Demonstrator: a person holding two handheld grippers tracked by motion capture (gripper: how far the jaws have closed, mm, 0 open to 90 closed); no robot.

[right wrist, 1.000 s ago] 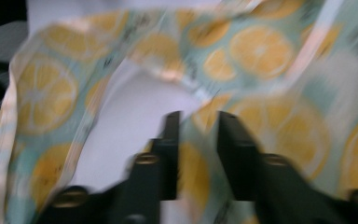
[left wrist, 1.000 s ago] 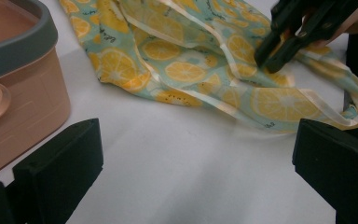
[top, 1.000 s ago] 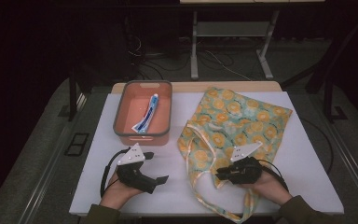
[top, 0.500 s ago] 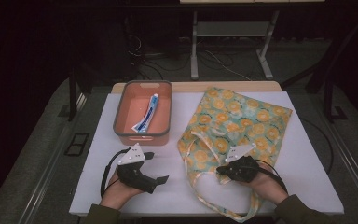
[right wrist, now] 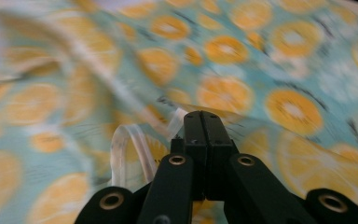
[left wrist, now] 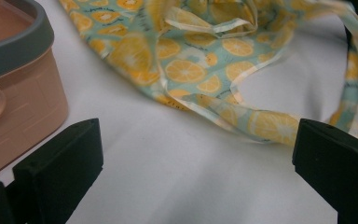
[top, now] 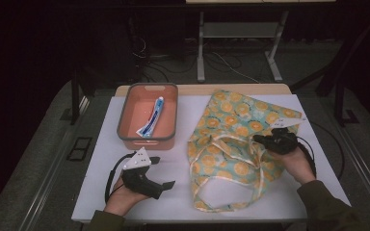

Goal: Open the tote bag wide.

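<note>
A cloth bag (top: 241,139) printed with orange slices on a pale green ground is spread flat on the white table (top: 188,115), on its right half. Its two handles (top: 221,190) are seen lying toward the person's side, and one of them forms a loop near the front edge of the table.

The right gripper (top: 260,140) is held over the right part of the bag, close to the bag's mouth. In the right gripper view, the jaws of the right gripper (right wrist: 204,122) are seen pressed together, and the edge of the cloth is pinched between them. A light-coloured strap (right wrist: 128,144) is seen just beside the jaws, on their left. The jaws have just been closing, with the cloth between them. This view is blurred, so the exact place of the grip on the hem cannot be told.

The left gripper (top: 166,173) is rested on the table, left of the bag and in front of a salmon-coloured bin (top: 147,139) with a grey rim. Its jaws are spread wide and nothing is held between them; bare table is seen between them in the left gripper view. A tube of toothpaste (top: 151,118) is laid inside the bin.
</note>
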